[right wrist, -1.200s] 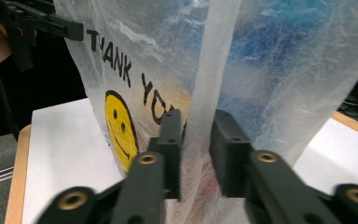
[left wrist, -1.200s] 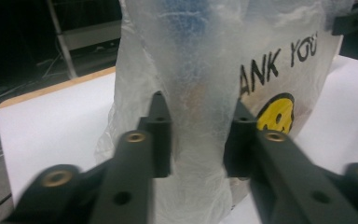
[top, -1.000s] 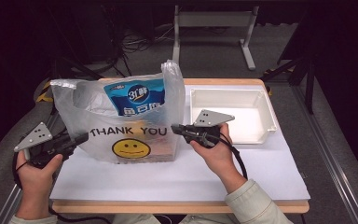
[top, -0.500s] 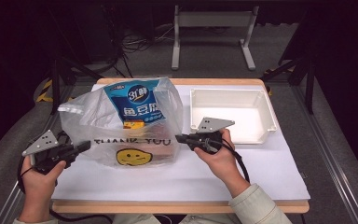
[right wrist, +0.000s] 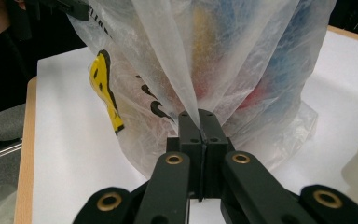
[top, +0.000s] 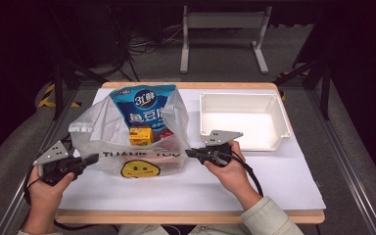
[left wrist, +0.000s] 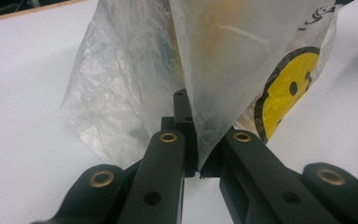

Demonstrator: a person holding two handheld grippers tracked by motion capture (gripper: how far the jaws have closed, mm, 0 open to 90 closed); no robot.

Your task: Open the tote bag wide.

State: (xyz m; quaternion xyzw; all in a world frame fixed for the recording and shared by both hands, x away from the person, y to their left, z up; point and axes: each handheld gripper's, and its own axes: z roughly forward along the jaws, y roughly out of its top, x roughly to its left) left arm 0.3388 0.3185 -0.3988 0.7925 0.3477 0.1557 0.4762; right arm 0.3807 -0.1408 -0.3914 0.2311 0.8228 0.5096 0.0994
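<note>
A thin plastic bag [top: 142, 159] printed with a yellow smiley face stands on the white table top. A blue snack packet [top: 144, 104] sticks up out of it, with a small yellow box [top: 140, 136] and something red [top: 167, 134] beside it. My left gripper [top: 92, 159] is shut on the bag's left side, and the film is pinched between its jaws [left wrist: 192, 122]. At the bag's right side, my right gripper [top: 189, 153] is also shut on a fold of bag film [right wrist: 199, 117]. The bag is stretched between the two.
A white rectangular tray [top: 280, 128] sits at the right of the bag, just behind my right hand. The table's wooden front edge [top: 186, 216] runs close to both forearms. Metal stand legs [top: 223, 22] are on the floor beyond the table.
Both grippers have pulled the bag's sides outward and down. The left gripper moved left and toward the front edge. The blue packet and yellow box now stand more exposed.
</note>
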